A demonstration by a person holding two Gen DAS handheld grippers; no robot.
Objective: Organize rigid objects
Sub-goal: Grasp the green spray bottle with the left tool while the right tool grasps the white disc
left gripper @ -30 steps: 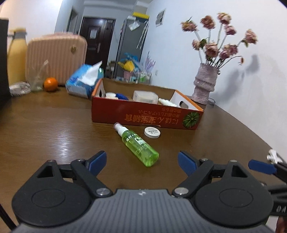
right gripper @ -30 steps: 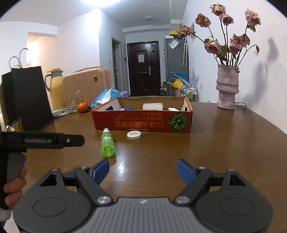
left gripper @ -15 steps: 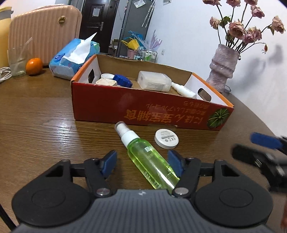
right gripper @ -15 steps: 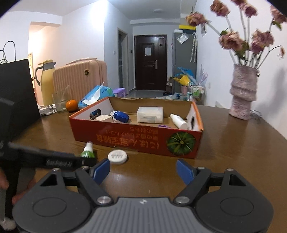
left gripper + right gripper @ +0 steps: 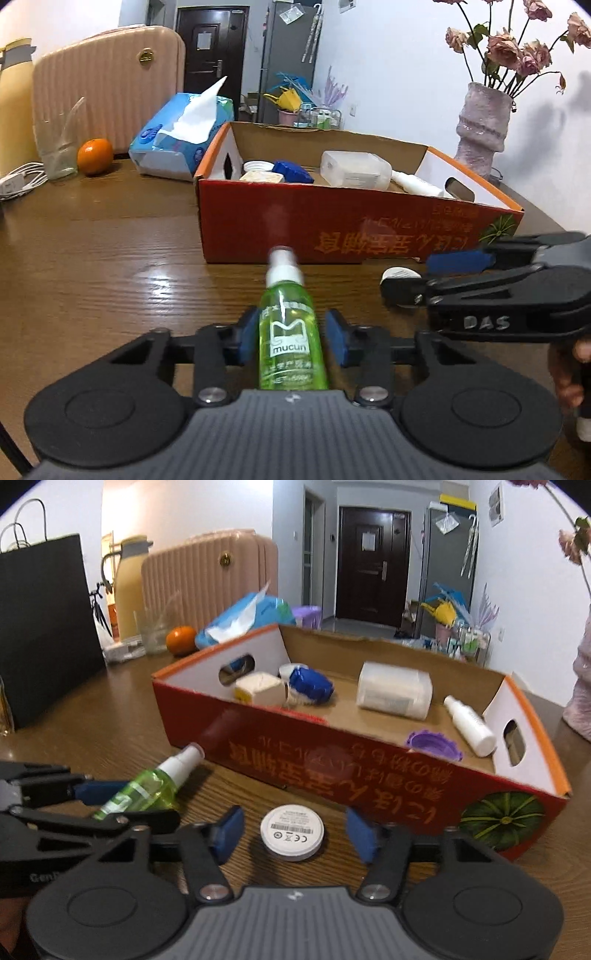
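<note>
My left hand-held gripper (image 5: 291,341) pinches the translucent green plastic spray bottle with the white nozzle (image 5: 289,325) by its body, its blue pads (image 5: 248,336) against both sides, nozzle pointing toward the open red cardboard box (image 5: 354,229). My right hand-held gripper (image 5: 293,832) is spread wide around the flat round white disc (image 5: 292,831), which lies on the brown wooden counter (image 5: 110,251) just in front of the box, touching neither pad.

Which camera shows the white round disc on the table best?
The right wrist view: the disc lies whole, label up, between the open right gripper fingers. The left wrist view shows only a sliver behind the right gripper.
</note>
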